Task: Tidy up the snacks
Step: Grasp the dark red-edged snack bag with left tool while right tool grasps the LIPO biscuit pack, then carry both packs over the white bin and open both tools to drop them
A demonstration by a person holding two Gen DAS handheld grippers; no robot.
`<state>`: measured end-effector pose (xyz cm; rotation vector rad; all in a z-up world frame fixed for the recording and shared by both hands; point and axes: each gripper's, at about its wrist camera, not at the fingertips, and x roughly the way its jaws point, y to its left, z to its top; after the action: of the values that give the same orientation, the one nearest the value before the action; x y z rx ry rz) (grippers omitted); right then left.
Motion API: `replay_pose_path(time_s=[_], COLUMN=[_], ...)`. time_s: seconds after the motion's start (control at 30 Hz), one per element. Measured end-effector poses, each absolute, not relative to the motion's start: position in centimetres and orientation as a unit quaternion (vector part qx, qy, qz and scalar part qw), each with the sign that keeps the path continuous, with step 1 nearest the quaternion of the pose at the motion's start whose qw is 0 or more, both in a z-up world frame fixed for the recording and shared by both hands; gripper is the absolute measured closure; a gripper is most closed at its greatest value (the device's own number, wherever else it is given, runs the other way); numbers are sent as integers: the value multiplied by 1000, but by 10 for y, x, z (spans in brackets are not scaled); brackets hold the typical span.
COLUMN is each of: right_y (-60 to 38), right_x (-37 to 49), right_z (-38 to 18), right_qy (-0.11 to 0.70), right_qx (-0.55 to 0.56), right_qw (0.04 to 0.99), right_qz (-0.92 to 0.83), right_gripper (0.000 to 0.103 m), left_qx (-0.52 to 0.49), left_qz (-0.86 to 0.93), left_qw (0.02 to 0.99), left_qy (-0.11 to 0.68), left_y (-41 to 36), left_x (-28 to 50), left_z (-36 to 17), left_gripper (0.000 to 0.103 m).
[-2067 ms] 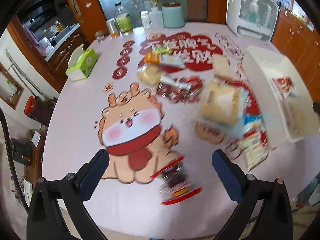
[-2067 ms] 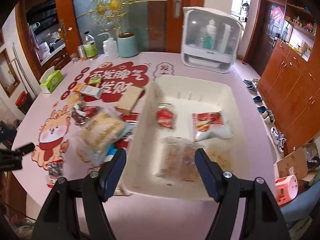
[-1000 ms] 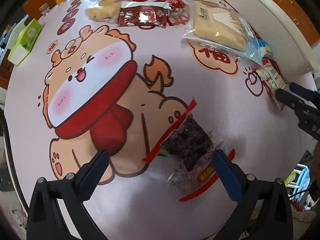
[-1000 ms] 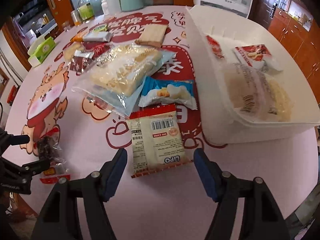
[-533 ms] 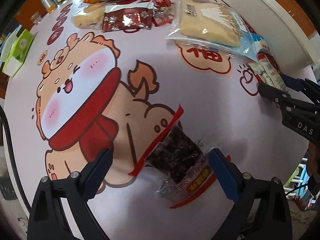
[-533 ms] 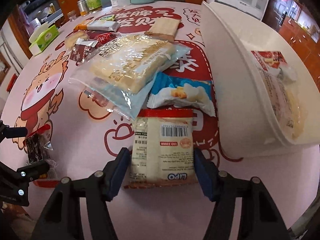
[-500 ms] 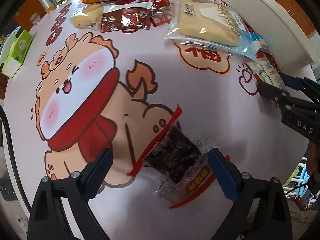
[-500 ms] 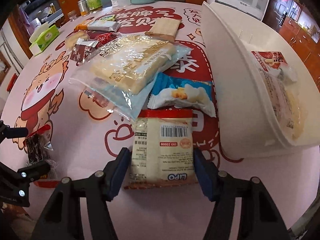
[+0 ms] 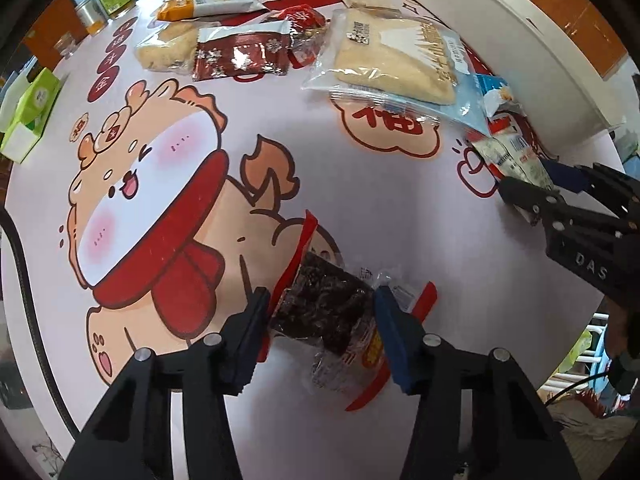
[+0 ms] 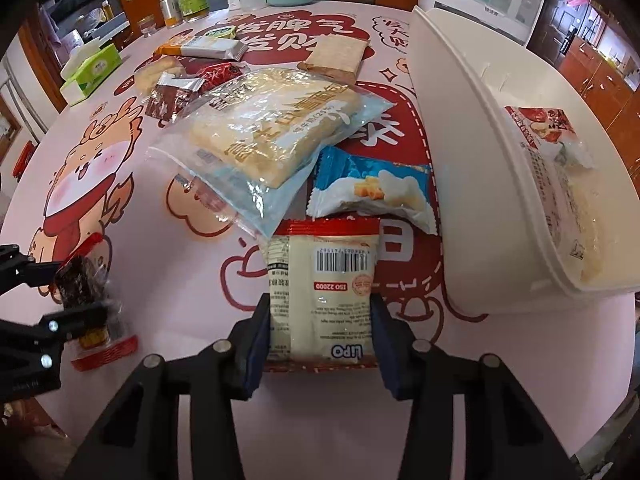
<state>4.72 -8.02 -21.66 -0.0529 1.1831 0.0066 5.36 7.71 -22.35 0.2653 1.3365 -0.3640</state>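
At the near left of the table (image 9: 400, 208), the left gripper (image 9: 320, 312) is pinching a dark snack packet with red edges (image 9: 320, 312); its jaws are pressing in on both sides of the packet, whose long axis is running diagonally from far left to near right. Further right, the right gripper (image 10: 320, 320) is clamping narrowly around the near end of a cream LIPO packet (image 10: 322, 288), lying lengthwise straight ahead. The white bin (image 10: 480, 184), already holding a few packets, is sitting just right of the LIPO packet, so the right gripper looks nearer; the dark packet would be crossing most of the table to get there.
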Motion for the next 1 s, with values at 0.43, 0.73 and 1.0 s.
replay_pose_path(time_s=[0.43,0.73,1.0], right_y=[-78,-91,-125], right_x=[27,19,24], right_z=[-195,-151,-95], right_qy=[549,509,457], right_qx=[-22,-28,-20], right_qw=[835,860,889], right_qz=[17,20,19], right_gripper=[57,57,57], left_qx=[123,96,59], left_qz=[-148,-150,-185], left_qw=[777,809,845], left_qy=[599,560,499], left_y=[95,95,45], left_x=[57,75,94], left_z=[-201,-150,-75], left_gripper=[59,59,59])
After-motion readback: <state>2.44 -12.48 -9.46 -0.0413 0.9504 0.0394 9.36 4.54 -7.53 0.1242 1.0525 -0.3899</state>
